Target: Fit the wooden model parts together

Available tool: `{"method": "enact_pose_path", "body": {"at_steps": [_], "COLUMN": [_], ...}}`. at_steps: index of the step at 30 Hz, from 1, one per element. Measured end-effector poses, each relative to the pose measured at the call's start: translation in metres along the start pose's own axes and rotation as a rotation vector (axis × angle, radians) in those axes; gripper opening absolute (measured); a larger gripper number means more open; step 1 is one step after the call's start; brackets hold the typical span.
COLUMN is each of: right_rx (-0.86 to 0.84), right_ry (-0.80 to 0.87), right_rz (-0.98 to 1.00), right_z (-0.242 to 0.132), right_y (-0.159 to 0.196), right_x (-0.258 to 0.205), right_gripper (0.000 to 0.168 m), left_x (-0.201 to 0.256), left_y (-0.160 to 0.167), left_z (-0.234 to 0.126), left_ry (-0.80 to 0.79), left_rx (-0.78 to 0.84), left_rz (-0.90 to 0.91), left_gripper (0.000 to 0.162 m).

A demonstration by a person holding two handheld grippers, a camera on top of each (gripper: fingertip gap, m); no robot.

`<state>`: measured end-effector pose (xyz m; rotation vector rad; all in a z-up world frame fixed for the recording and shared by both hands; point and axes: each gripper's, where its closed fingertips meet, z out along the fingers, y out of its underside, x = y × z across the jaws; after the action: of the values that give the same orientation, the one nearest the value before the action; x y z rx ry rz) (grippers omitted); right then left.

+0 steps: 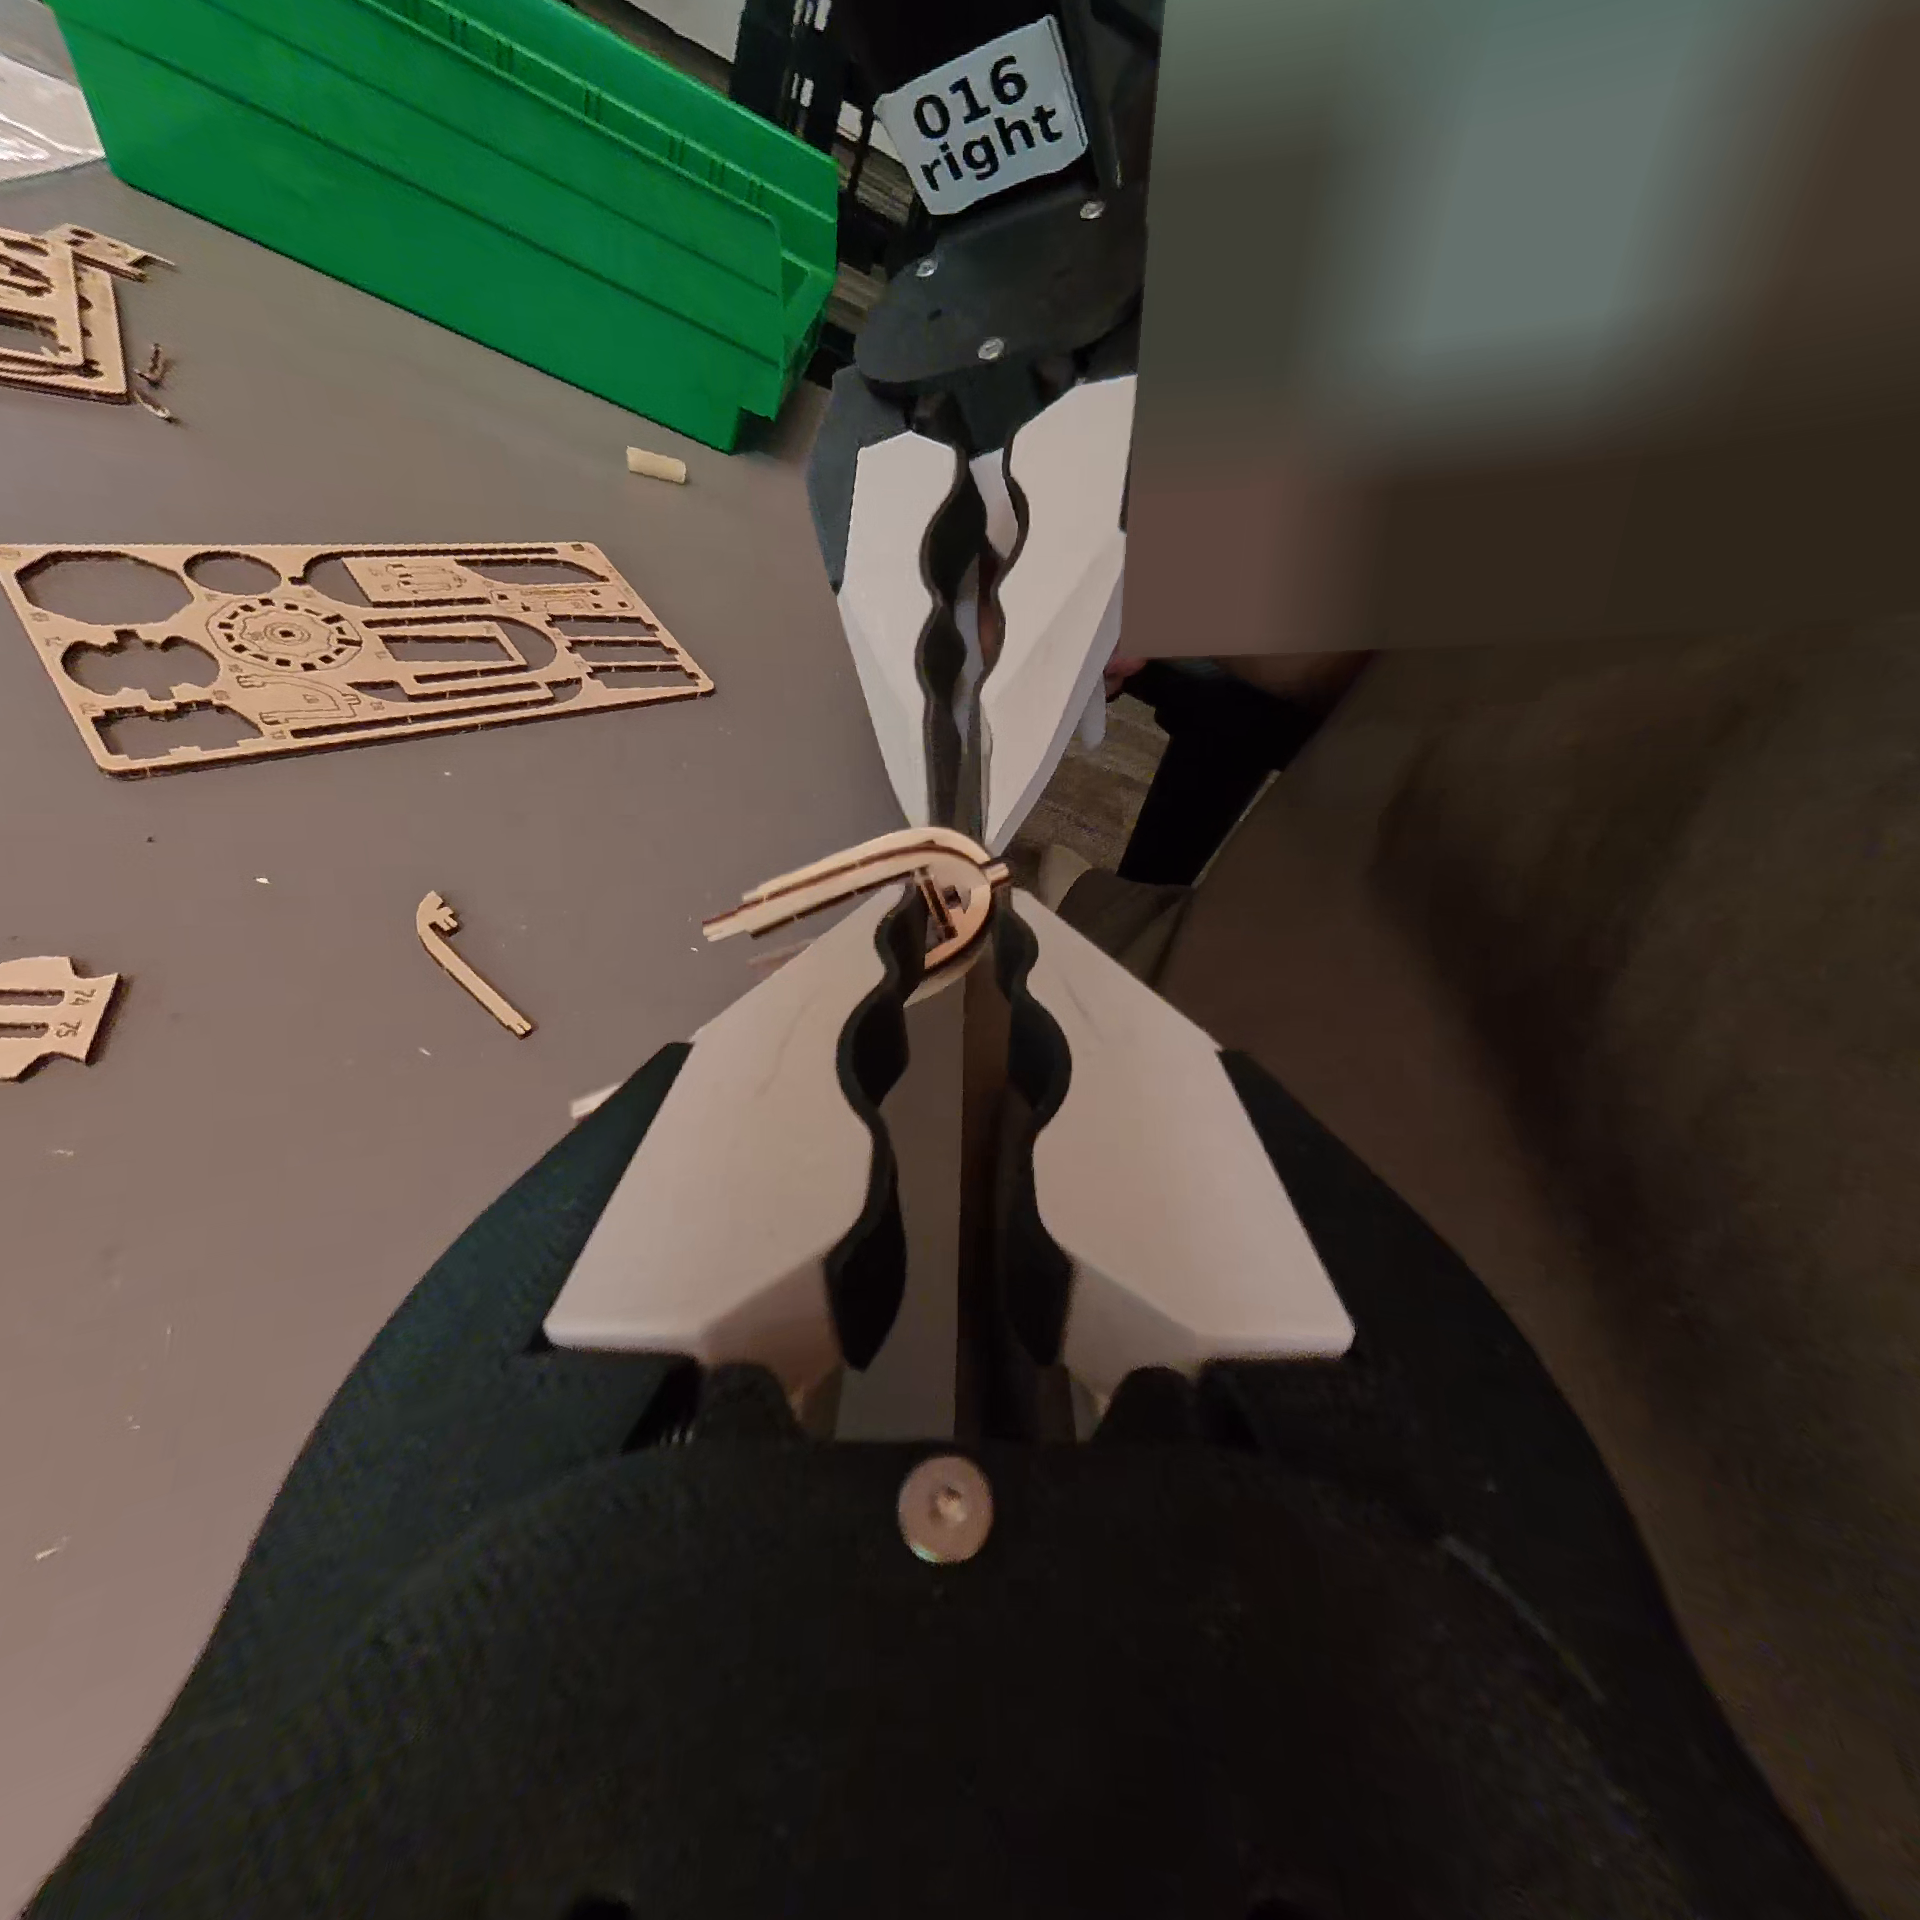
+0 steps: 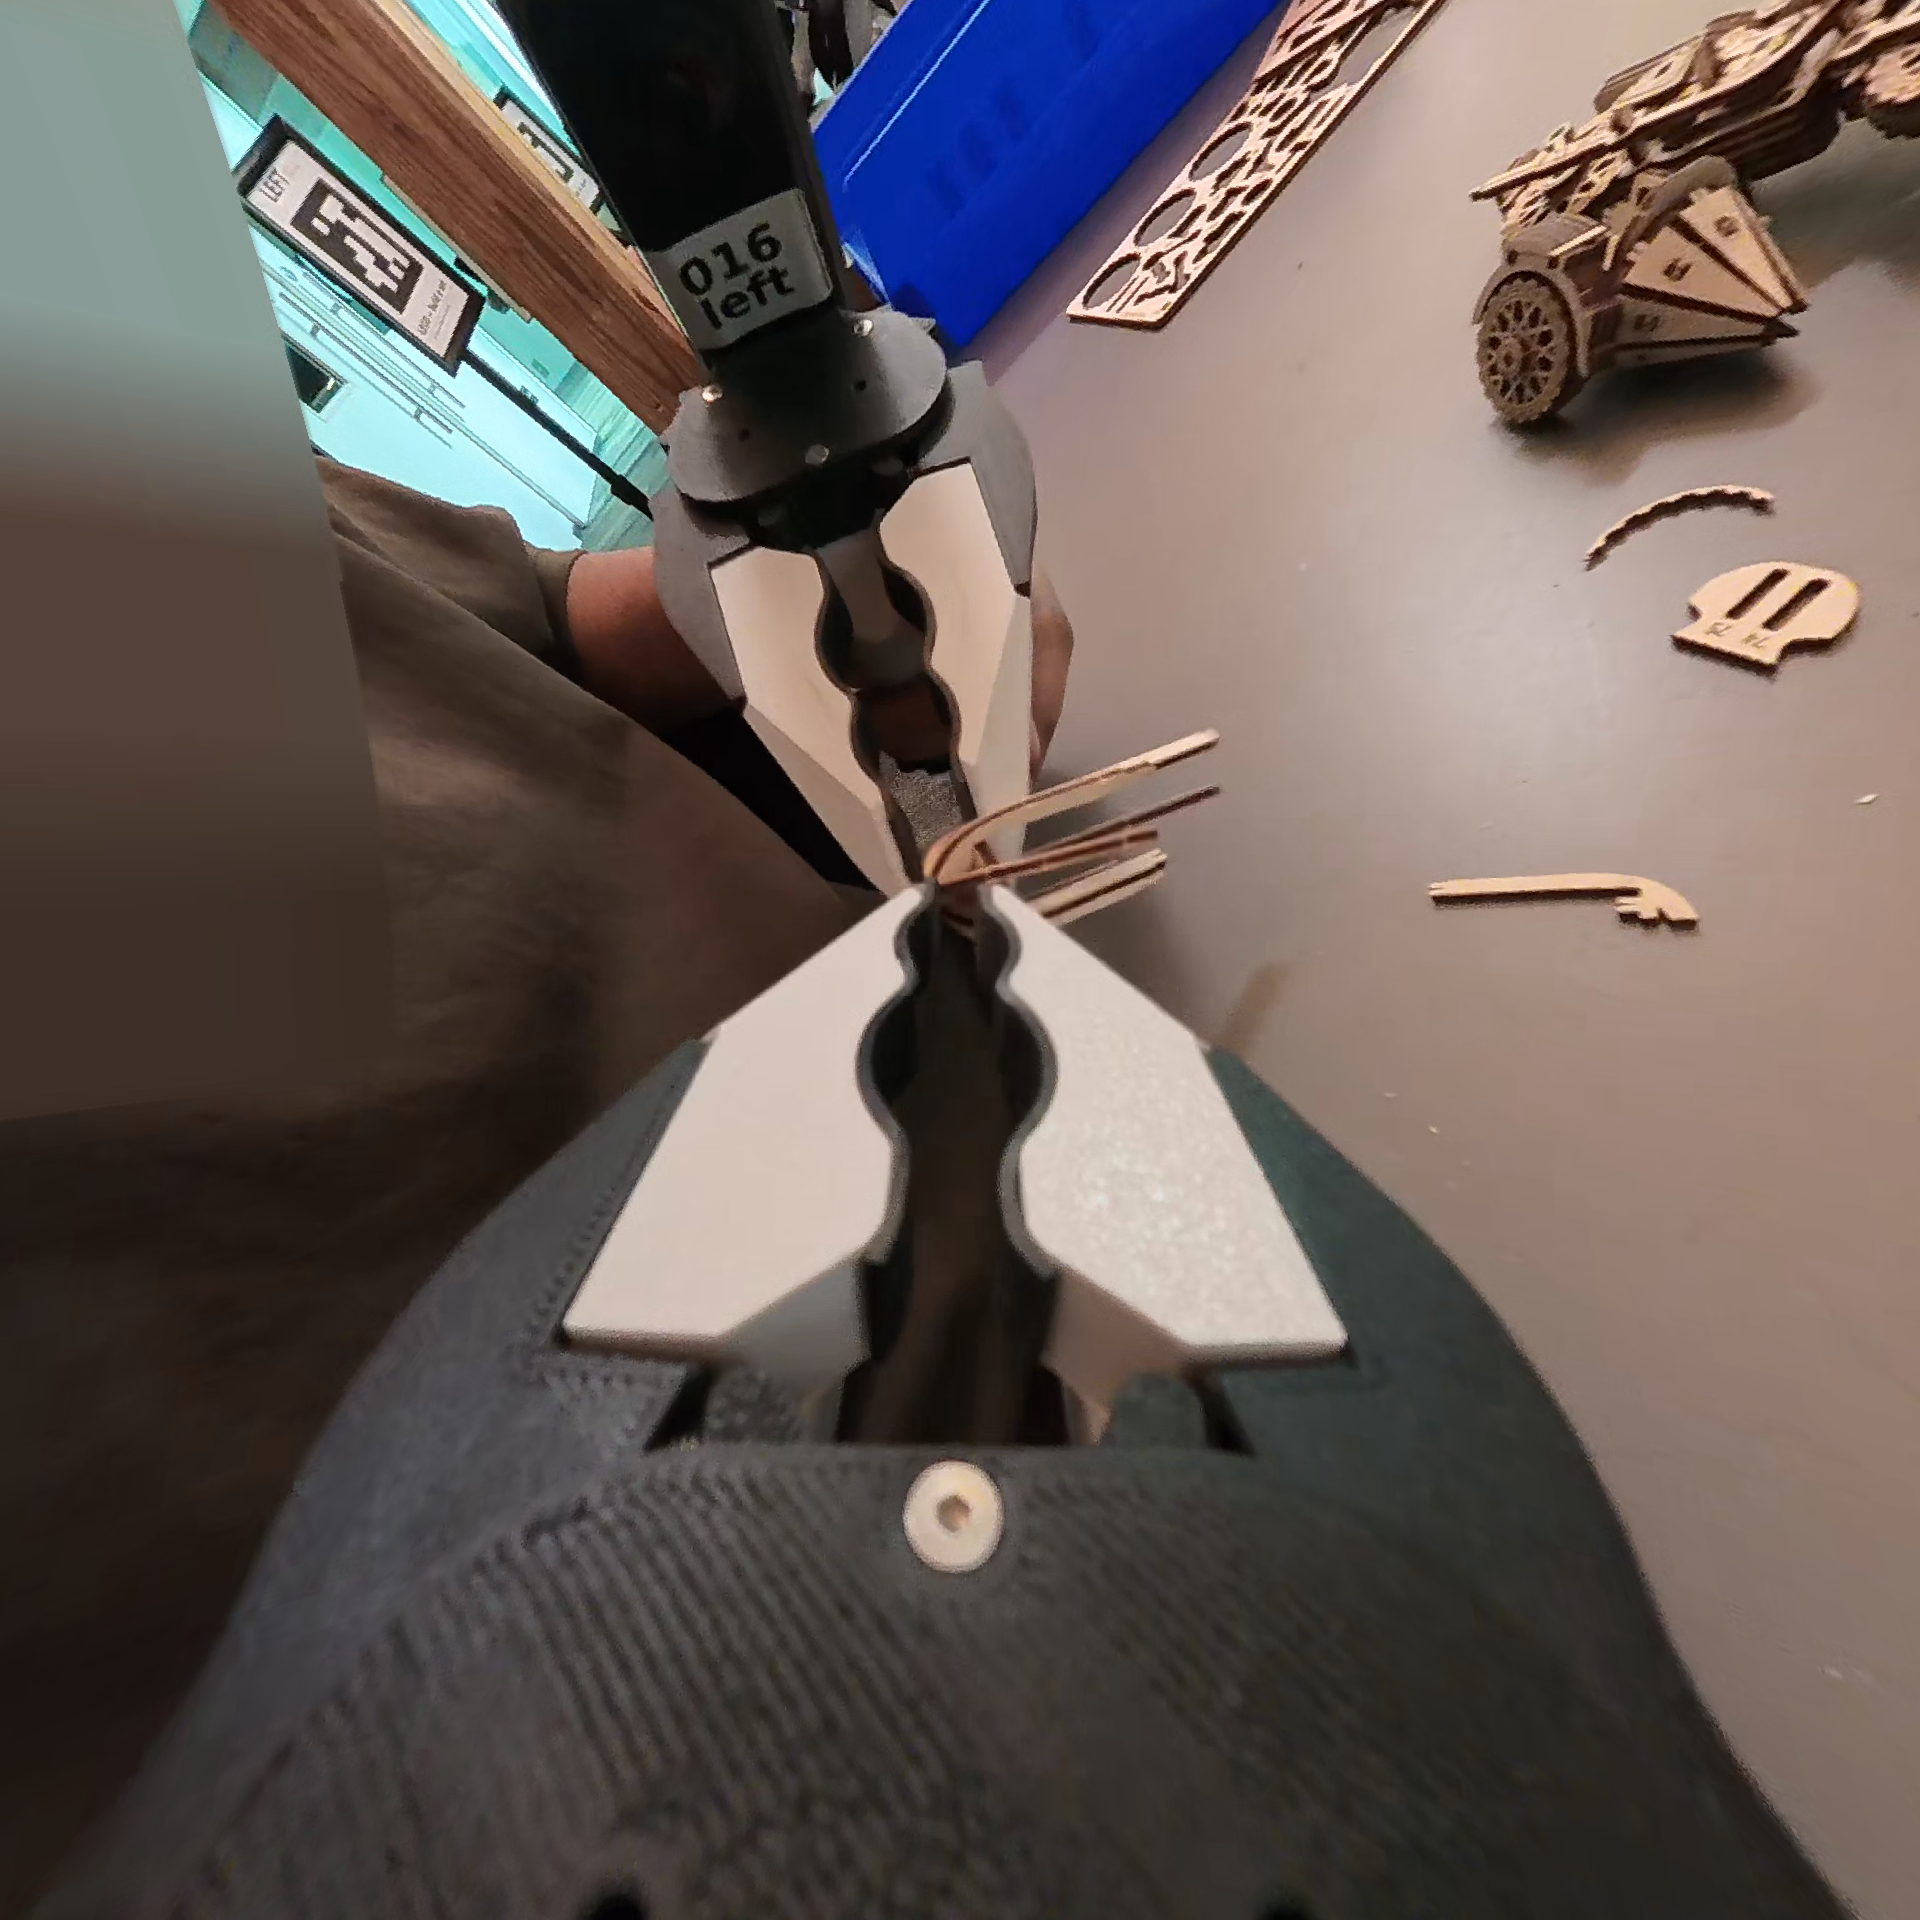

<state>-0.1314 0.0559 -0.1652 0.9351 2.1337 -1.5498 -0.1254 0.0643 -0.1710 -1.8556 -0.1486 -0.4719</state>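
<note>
Over the grey worktop, near its front edge where the person stands, the two grippers meet tip to tip in the air. The left gripper is clenched on a small bundle of thin curved wooden strips, and the right gripper is clamped on the same bundle from the opposite side. The bent ends sit between the tips, and the straight ends stick out free, toward the middle of the worktop.

I think the danger is in the thin strips. If one gripper twists or pushes at a slant, a strip can snap at the bend, or a tab can slip out and the bundle can fall apart.

Around them, a green bin stands toward the far edge and a blue bin further along. A half-built wooden model rests far to one side. A cut-out wooden sheet lies flat, and a loose hooked strip and a rounded slotted plate lie close by. Nothing stands between the grippers.
</note>
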Motion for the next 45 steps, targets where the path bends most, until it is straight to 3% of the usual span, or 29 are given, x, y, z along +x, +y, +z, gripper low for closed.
{"method": "enact_pose_path", "body": {"at_steps": [10,17,21,32,45], "right_rx": [-0.023,-0.016,0.004,0.043,0.031], "right_ry": [0.054,0.11,0.145,0.139,0.061], "right_rz": [-0.069,-0.133,-0.192,-0.28,-0.204], "right_z": [0.0,-0.002,-0.005,-0.006,-0.002], "right_y": [0.0,-0.004,-0.009,-0.017,-0.008], "right_x": [0.001,0.003,0.002,-0.007,-0.01], "right_gripper": [0.004,0.006,0.017,0.015,0.014], "left_x": [-0.001,-0.006,-0.002,0.005,0.009], "left_y": [0.0,-0.001,-0.007,-0.014,-0.007], "left_z": [0.0,0.0,-0.002,-0.007,-0.002], "left_ry": [-0.029,-0.136,-0.11,-0.051,-0.015], "left_rx": [-0.011,-0.047,0.0,0.084,0.048], "left_rz": [0.047,0.227,0.232,0.232,0.23], "left_gripper": [0.009,0.01,0.01,0.011,0.01]}}
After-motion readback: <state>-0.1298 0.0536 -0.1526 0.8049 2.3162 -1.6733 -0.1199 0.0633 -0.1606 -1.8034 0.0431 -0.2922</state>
